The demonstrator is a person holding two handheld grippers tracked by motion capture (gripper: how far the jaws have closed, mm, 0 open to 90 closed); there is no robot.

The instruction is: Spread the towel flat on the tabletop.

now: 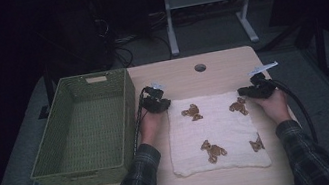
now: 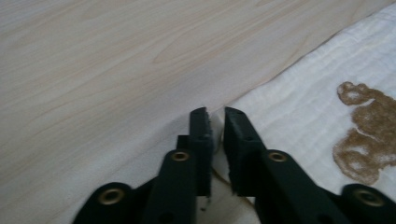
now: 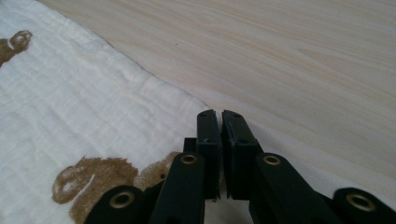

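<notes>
White cotton with brown teddy-bear prints, the cloth (image 1: 217, 132) lies flat on the pale wooden table (image 1: 219, 70), a little right of the table's middle. The left gripper (image 1: 155, 103) sits at the cloth's far left corner, at about ten o'clock from the cloth's centre; the right gripper (image 1: 256, 90) sits at the far right corner, at about two o'clock.

In the left gripper view the left gripper (image 2: 214, 122) has its jaws drawn narrow, nearly together, with the corner edge of the cloth (image 2: 299, 107) pinched in the slit between them. In the right gripper view the right gripper (image 3: 219, 122) has its jaws almost touching, and the corner of the cloth (image 3: 93, 112) runs in under them; whether fabric sits between the pads I cannot tell.

A green woven basket (image 1: 128, 114) stands at nine o'clock from the cloth, its right wall just beside the left hand (image 1: 150, 125), so room on that side is tight. Bare table lies open at twelve o'clock, up to a round hole (image 1: 200, 68) near the far edge. At three o'clock the table edge is near the right hand (image 1: 274, 104). At six o'clock a strip of bare wood separates the cloth from the near edge.
</notes>
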